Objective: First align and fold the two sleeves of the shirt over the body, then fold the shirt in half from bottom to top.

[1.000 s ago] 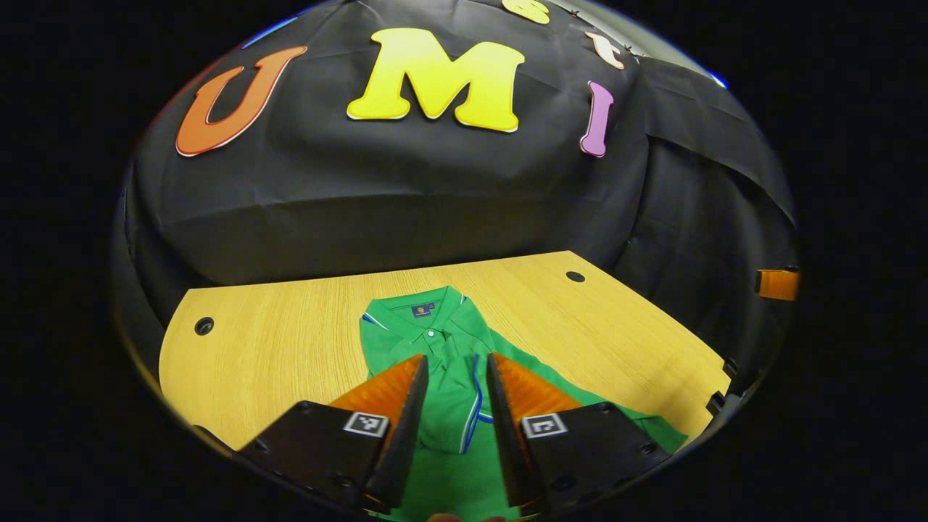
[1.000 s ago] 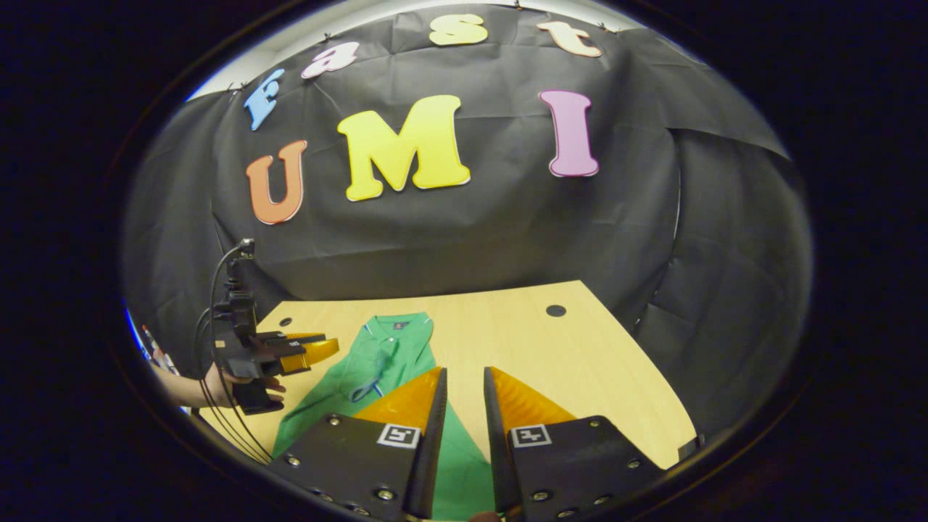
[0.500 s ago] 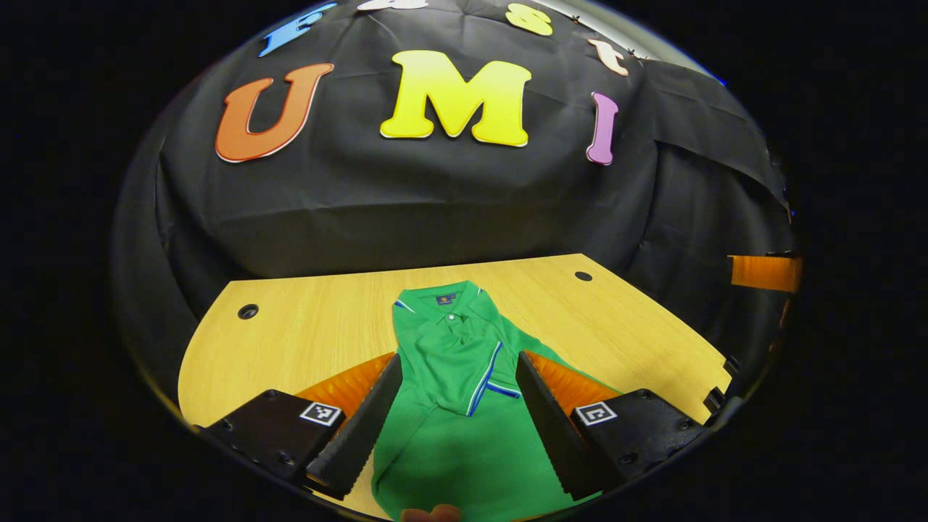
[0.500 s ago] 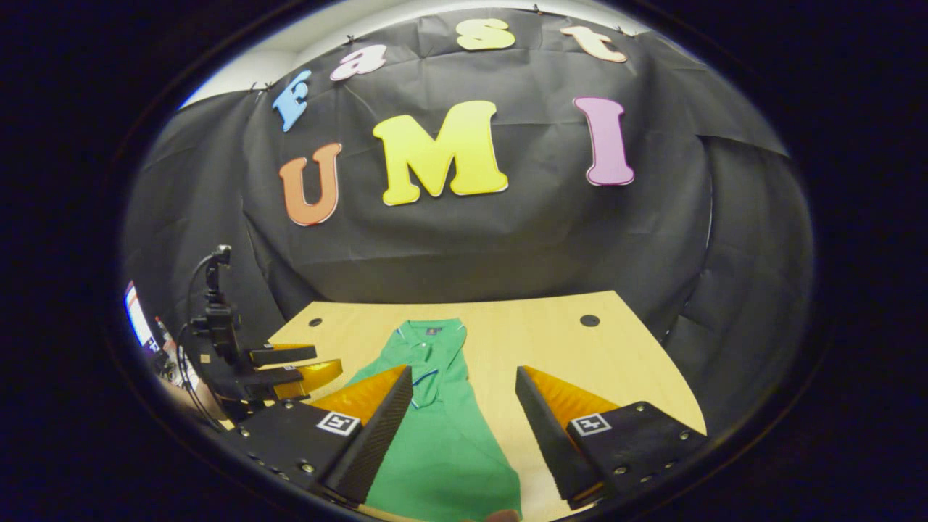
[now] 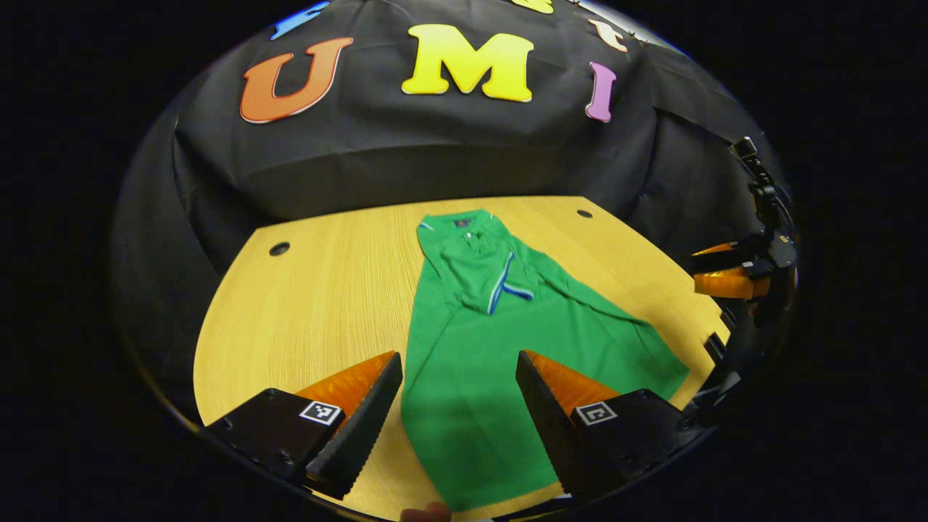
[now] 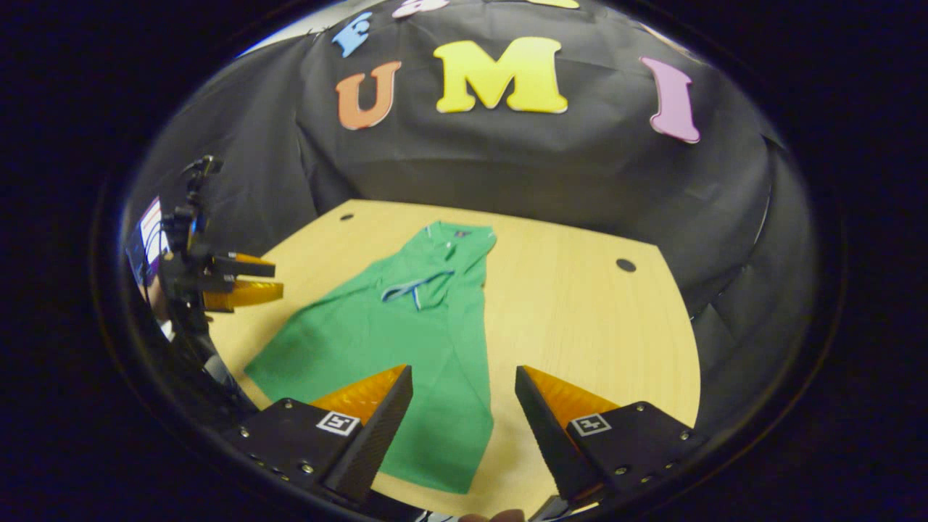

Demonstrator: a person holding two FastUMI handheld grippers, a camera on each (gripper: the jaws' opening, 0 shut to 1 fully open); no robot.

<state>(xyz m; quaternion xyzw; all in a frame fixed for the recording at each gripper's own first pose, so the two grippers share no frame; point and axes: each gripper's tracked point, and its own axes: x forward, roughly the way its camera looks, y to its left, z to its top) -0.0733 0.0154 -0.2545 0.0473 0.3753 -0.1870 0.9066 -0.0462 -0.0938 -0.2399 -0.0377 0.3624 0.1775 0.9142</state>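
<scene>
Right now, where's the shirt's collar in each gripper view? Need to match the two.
Left gripper view: the collar sits upper centre, at the far end of the green shirt, beyond the open left gripper.
Right gripper view: the collar sits upper centre-left, beyond the open right gripper.
Shared landmark: the blue-and-white sleeve trim, folded over the chest just below the collar.

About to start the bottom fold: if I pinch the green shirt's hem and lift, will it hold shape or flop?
Likely floppy: the shirt lies flat and creased on the table, its folded sleeves draped loosely. It probably sags between pinch points, so both open grippers should lift together. The smooth wood may let it slide.
</scene>
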